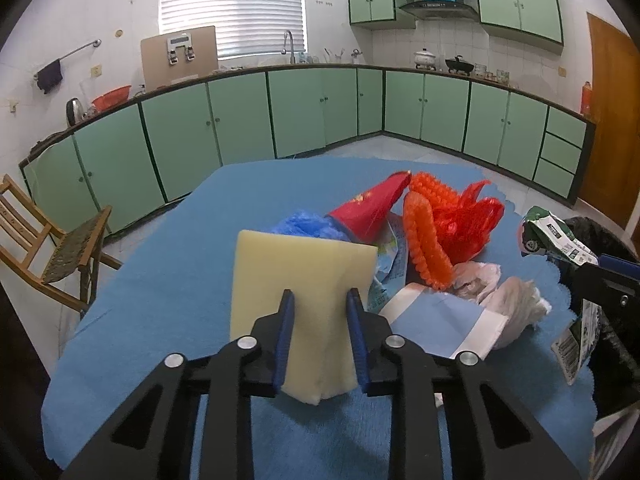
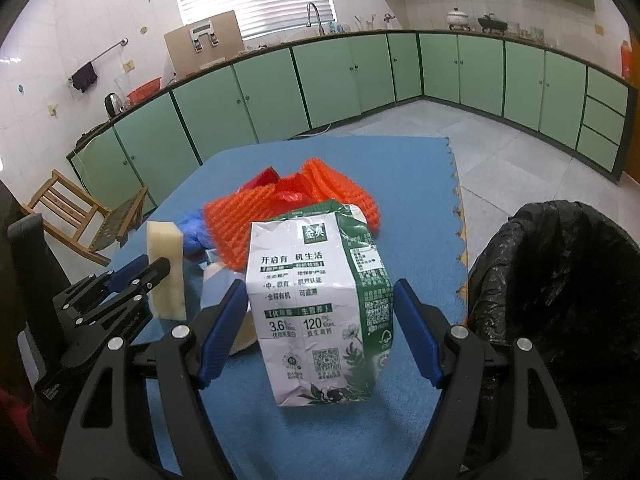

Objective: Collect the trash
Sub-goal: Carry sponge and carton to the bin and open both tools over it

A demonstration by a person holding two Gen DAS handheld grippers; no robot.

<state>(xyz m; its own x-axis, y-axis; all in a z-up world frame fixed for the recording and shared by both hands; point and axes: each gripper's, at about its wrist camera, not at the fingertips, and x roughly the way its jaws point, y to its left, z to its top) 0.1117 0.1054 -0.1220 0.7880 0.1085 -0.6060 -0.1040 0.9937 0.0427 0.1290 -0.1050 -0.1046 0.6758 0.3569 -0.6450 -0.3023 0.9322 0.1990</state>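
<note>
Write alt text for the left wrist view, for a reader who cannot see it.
The left hand-held gripper is shut on a pale yellow sponge above a blue mat. Behind it lie a red cone, orange netting and white bags, with green kitchen cabinets beyond.

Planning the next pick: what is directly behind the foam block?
Behind the foam block sit a crumpled blue bag and a red paper cone; the block hides their lower parts.

Two close wrist views, shared table (image 1: pixel 160 280)
</note>
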